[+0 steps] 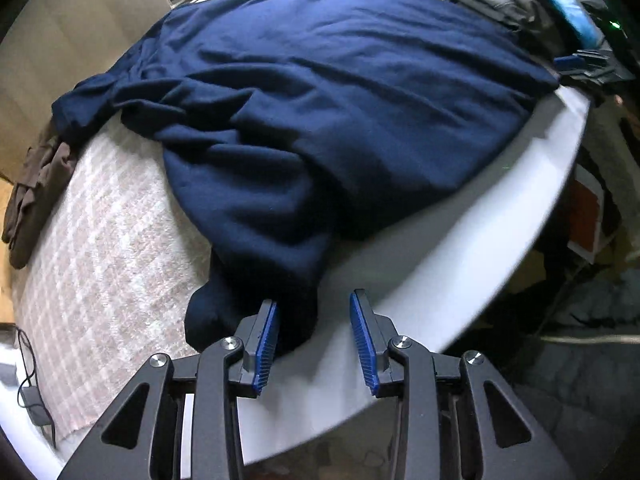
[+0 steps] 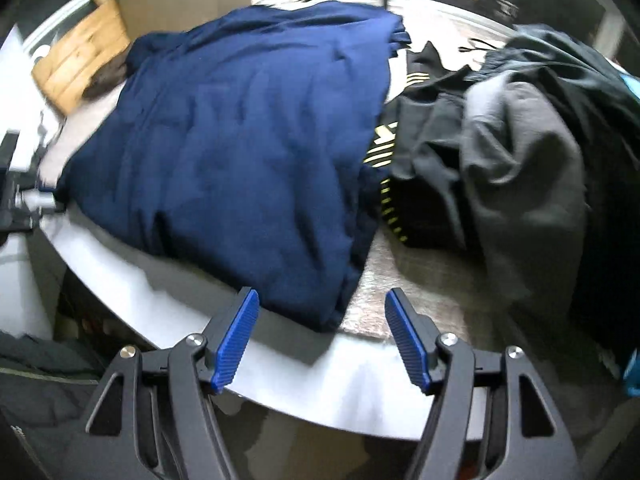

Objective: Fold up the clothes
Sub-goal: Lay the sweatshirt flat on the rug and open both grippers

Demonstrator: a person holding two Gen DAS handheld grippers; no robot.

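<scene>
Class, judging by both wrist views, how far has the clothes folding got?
Done: the navy blue garment lies partly folded on the white table. In hand: nothing; left gripper and right gripper are open at its near edge. Left: its bunched near end, plus the dark grey clothes pile beside it.

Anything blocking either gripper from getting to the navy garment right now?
Nothing visible. The left gripper is open at the navy garment's near end, its left finger against the cloth. The right gripper is open just short of the garment's near corner, only bare white table edge between.
</scene>
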